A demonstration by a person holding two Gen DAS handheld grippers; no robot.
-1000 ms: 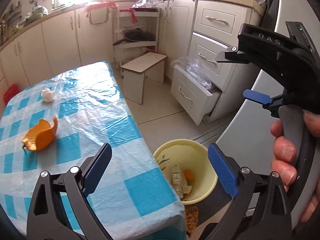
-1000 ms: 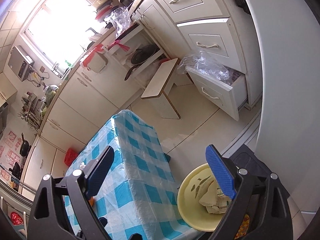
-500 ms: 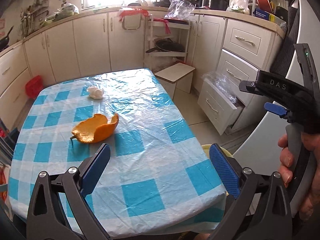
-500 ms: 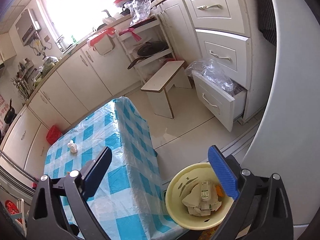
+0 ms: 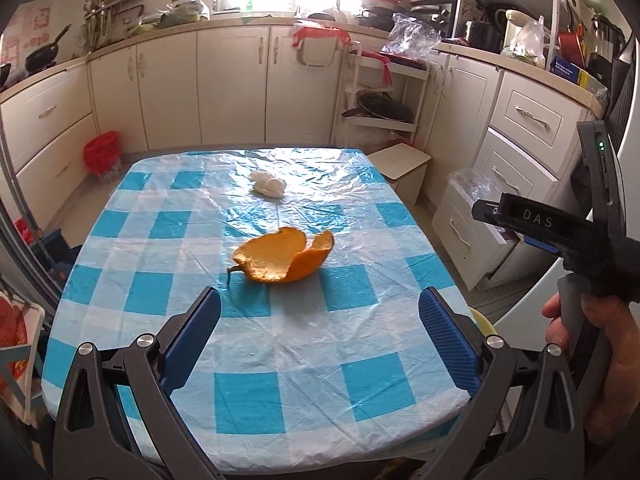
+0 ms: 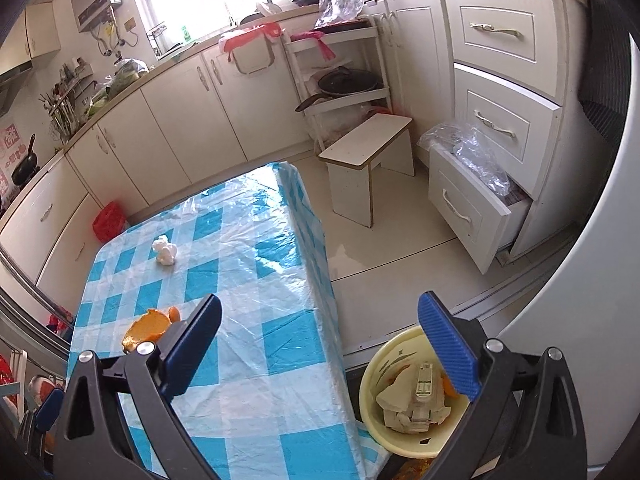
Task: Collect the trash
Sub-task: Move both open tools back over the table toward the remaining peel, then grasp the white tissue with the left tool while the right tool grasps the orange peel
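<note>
An orange peel [image 5: 285, 258] lies mid-table on the blue-checked cloth [image 5: 256, 392]; it also shows in the right wrist view [image 6: 147, 329]. A crumpled white tissue [image 5: 267, 186] lies further back, and shows in the right wrist view too [image 6: 165, 254]. A yellow bin [image 6: 374, 412] with paper and peel scraps stands on the floor at the table's right. My left gripper [image 5: 319, 338] is open and empty, short of the peel. My right gripper [image 6: 319, 346] is open and empty, above the table's edge and the bin; its body shows in the left wrist view [image 5: 560, 236].
A white stool [image 6: 370, 160] stands on the floor beyond the table. An open drawer [image 6: 468, 204] holding plastic wrap juts out at the right. A red basket [image 5: 102, 154] sits by the back cabinets. A white appliance wall [image 6: 592, 280] closes the right side.
My left gripper has swung left from the bin to face the table and the peel. My right gripper has tilted down, bringing the table and bin more into view.
</note>
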